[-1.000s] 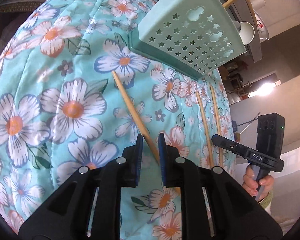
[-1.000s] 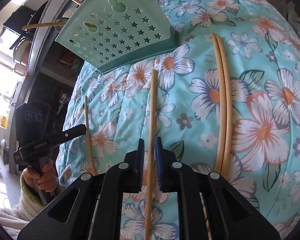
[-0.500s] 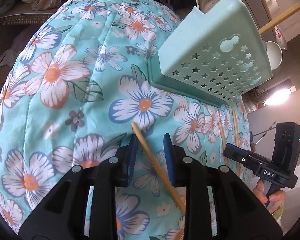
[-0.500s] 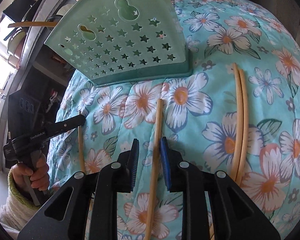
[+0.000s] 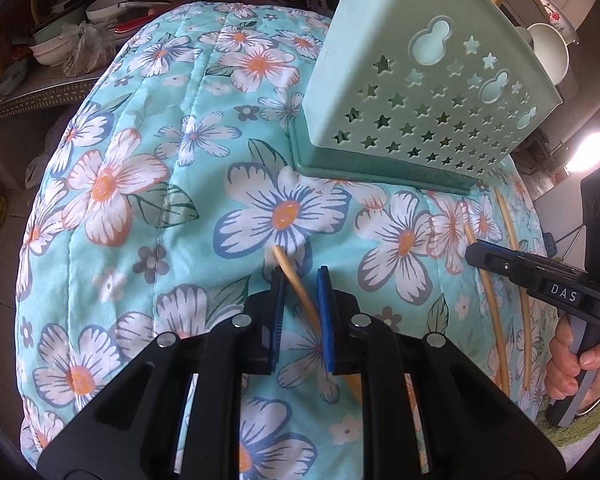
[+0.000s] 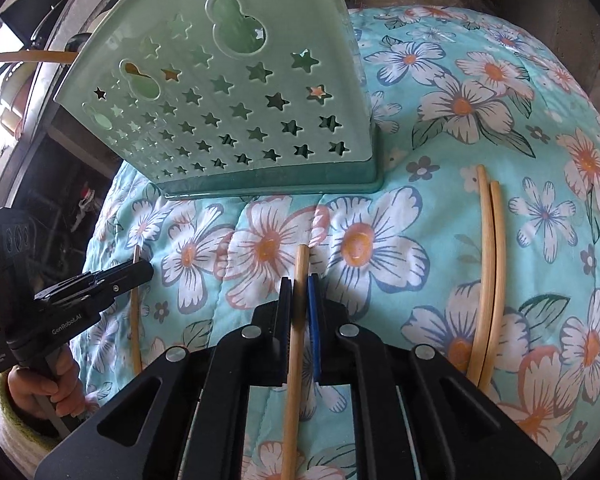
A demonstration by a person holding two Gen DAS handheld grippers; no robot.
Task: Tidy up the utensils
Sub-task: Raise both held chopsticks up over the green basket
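A mint green utensil holder [image 5: 420,100] [image 6: 228,92] with star cut-outs stands on the floral cloth, with chopsticks poking out of its top. In the left wrist view, a bamboo chopstick [image 5: 296,288] lies slantwise between the closing jaws of my left gripper [image 5: 300,276]. Cloth still shows on both sides of this chopstick. In the right wrist view, my right gripper [image 6: 299,280] is shut on another chopstick [image 6: 296,340] just behind its far tip. Each gripper also shows in the other's view: the left gripper [image 6: 142,270] and the right gripper [image 5: 472,254].
A pair of chopsticks [image 6: 488,272] lies side by side on the cloth [image 6: 500,100], right of my right gripper. Bowls and bags [image 5: 80,40] crowd a shelf beyond the cloth's far left edge. A hand [image 5: 572,364] holds the right gripper's handle.
Both grippers slid forward along their chopsticks toward the holder, up to the far tips. Both pairs of jaws narrowed, and the right pair closed on its chopstick.
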